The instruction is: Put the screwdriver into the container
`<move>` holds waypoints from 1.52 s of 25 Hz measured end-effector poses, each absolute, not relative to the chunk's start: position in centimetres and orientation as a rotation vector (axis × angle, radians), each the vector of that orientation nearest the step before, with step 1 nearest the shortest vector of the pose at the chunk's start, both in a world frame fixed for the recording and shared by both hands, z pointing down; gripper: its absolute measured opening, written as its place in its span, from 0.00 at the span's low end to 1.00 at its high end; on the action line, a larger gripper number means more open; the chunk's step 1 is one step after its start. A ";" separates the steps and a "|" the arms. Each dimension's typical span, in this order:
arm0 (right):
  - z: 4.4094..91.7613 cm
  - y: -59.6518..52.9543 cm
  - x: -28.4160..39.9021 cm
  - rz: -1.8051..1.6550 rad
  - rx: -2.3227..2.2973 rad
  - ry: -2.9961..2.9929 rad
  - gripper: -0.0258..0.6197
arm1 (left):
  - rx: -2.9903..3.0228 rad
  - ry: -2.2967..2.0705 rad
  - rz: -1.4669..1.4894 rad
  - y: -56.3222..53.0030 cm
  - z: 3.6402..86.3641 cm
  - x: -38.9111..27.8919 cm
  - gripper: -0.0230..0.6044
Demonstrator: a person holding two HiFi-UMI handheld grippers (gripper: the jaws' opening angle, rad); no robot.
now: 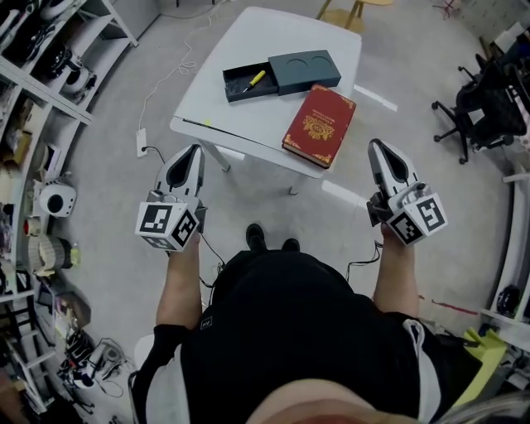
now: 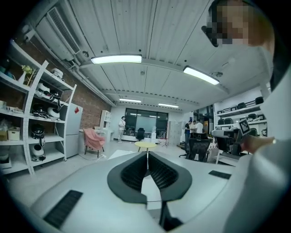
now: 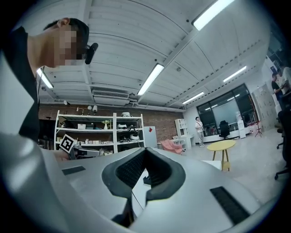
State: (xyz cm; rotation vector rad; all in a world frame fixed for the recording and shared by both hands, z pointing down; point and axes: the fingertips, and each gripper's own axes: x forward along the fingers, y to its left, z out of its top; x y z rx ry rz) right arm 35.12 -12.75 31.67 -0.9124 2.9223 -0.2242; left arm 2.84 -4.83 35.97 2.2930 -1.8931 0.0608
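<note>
A yellow-handled screwdriver (image 1: 255, 79) lies inside the dark open tray of the container (image 1: 238, 86) on the white table (image 1: 273, 33). The container's dark cover (image 1: 305, 70), with two round recesses, sits against the tray's right side. My left gripper (image 1: 192, 151) and right gripper (image 1: 377, 146) are held low near my body, short of the table's near edge, both shut on nothing. In the left gripper view the left gripper (image 2: 148, 155) points across the room, and the right gripper (image 3: 144, 150) does the same in the right gripper view. Neither gripper view shows the table objects.
A red book (image 1: 320, 124) lies at the table's near right edge. Shelving (image 1: 33, 99) lines the left side, and a black office chair (image 1: 484, 103) stands at the right. A power strip and cable (image 1: 141, 141) lie on the floor left of the table. A yellow stool (image 1: 352, 10) stands beyond it.
</note>
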 end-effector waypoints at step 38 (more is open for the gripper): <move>31.1 -12.3 33.6 -0.215 -0.912 2.902 0.08 | 2.397 -1.864 0.143 -5.8 33.9 3.7 0.07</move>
